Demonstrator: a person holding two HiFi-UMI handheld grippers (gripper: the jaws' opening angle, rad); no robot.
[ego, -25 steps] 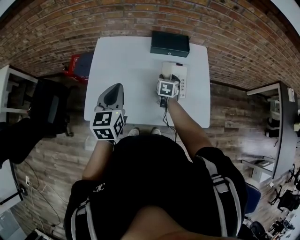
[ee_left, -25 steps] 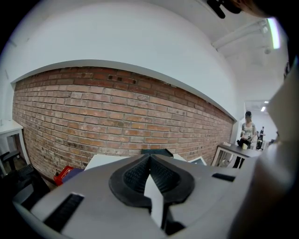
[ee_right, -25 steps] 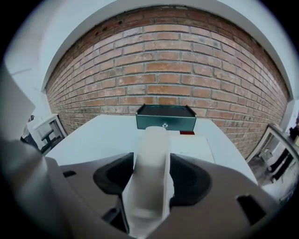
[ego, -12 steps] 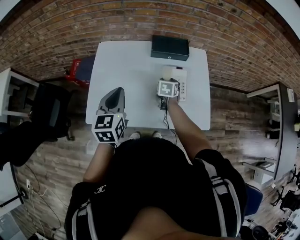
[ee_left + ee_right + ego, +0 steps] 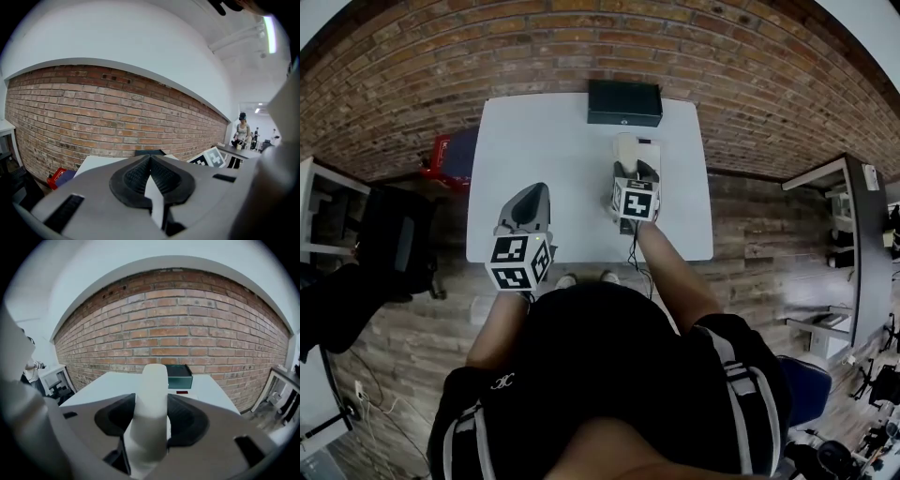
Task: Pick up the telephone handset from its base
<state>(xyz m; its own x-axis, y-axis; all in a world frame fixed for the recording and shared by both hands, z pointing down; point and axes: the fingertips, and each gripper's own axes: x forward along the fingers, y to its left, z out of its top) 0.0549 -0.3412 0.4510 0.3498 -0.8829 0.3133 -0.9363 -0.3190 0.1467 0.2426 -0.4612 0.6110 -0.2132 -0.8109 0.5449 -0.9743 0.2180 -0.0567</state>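
The white telephone handset (image 5: 625,152) stands between the jaws of my right gripper (image 5: 636,174) at the table's right middle. In the right gripper view the handset (image 5: 151,394) rises between the dark pads (image 5: 115,420), and that gripper (image 5: 151,420) is shut on it. The white telephone base (image 5: 652,155) lies just right of the handset, and shows as the flat base (image 5: 183,393) with a red mark. My left gripper (image 5: 528,199) hovers over the table's front left edge, apart from the phone. Its jaws (image 5: 150,161) are shut on nothing.
A white table (image 5: 553,141) stands before a brick wall. A dark green box (image 5: 624,103) sits at its far edge, behind the phone, the same box (image 5: 179,376) as in the right gripper view. A cable (image 5: 630,246) hangs off the front edge. A red item (image 5: 441,150) and a dark chair (image 5: 389,239) lie to the left.
My right gripper has drawn slightly back toward the person with the handset in it, baring the base beside it. The left gripper has barely moved.
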